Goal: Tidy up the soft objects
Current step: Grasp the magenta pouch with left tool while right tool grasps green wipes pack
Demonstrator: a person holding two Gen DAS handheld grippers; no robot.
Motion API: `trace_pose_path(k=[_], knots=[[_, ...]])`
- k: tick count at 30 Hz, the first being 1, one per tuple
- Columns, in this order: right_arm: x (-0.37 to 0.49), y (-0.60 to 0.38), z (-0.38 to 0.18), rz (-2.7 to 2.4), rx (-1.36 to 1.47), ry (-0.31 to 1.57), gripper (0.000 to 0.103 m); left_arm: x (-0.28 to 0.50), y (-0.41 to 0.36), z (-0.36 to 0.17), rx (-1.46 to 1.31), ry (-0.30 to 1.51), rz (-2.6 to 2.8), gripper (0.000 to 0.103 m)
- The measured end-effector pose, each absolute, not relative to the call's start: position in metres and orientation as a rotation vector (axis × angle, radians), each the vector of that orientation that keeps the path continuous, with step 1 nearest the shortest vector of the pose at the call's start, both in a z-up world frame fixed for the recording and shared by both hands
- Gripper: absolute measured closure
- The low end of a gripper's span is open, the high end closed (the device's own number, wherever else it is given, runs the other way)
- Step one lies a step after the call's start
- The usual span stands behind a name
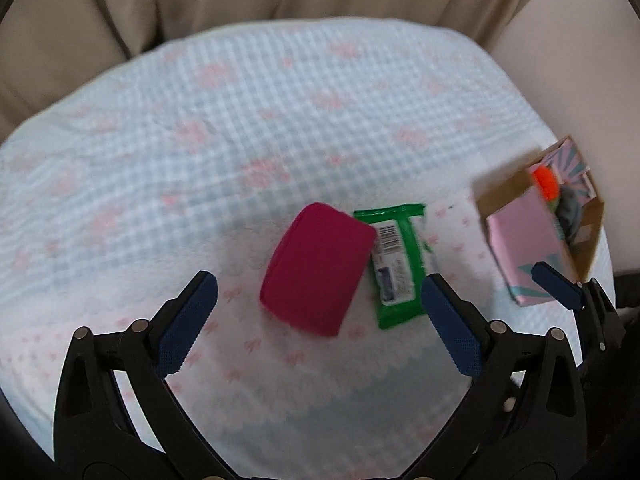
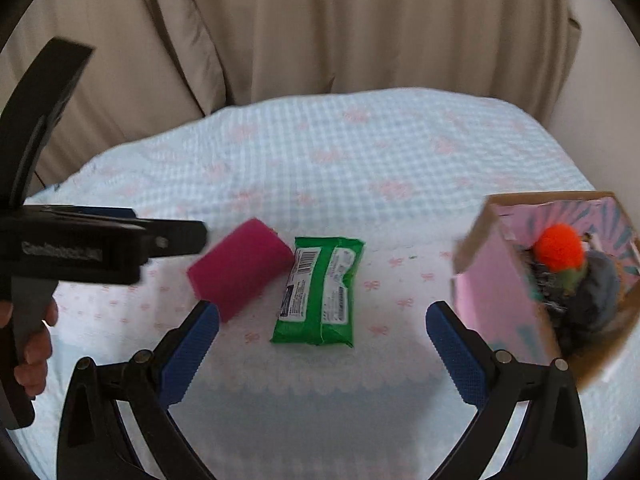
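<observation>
A magenta sponge block (image 1: 318,268) lies on the checked cloth, touching a green wipes packet (image 1: 394,264) on its right. My left gripper (image 1: 320,292) is open and empty, its jaws wide on either side of the sponge, just short of it. In the right wrist view the sponge (image 2: 240,266) and packet (image 2: 320,292) lie ahead. My right gripper (image 2: 322,322) is open and empty, close before the packet. The left gripper (image 2: 120,240) shows from the side at the left, near the sponge.
A pink cardboard box (image 2: 500,300) stands at the right, holding an orange pompom (image 2: 558,246) and dark soft items. It also shows in the left wrist view (image 1: 528,240). The cloth-covered table (image 2: 360,160) ends at beige curtains (image 2: 320,32) behind.
</observation>
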State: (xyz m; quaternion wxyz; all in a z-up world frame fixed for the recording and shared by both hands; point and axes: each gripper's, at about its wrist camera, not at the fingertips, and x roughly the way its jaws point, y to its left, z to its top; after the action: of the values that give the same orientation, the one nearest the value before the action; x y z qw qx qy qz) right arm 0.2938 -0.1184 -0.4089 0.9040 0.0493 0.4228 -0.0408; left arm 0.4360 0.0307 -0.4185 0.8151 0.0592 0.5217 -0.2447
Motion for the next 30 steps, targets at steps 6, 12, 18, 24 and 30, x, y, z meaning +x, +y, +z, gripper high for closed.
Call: trace_pose_path(k=[6,12,18,24,30], knots=[[0.331,-0.113,-0.454,-0.087,0.058,0.934,0.001,0.461,0.013,-0.468,0.159,1.151,-0.533,0.004],[0.359,-0.114,-0.488,-0.08,0.03,0.965,0.016,0.473,0.005,-0.496,0.15,1.184,-0.557,0.011],[0.371,-0.112,-0.502,-0.065,0.005,1.006,0.035,0.472,0.0,-0.502,0.159,1.191,-0.578,0.027],[0.371,-0.113,-0.499,-0.043,-0.006,0.997,0.051,0.474,0.007,-0.5,0.134,1.188,-0.574,0.043],[0.371,-0.116,-0.492,-0.036,0.024,0.987,0.063,0.471,0.014,-0.492,0.124,1.179,-0.557,0.055]])
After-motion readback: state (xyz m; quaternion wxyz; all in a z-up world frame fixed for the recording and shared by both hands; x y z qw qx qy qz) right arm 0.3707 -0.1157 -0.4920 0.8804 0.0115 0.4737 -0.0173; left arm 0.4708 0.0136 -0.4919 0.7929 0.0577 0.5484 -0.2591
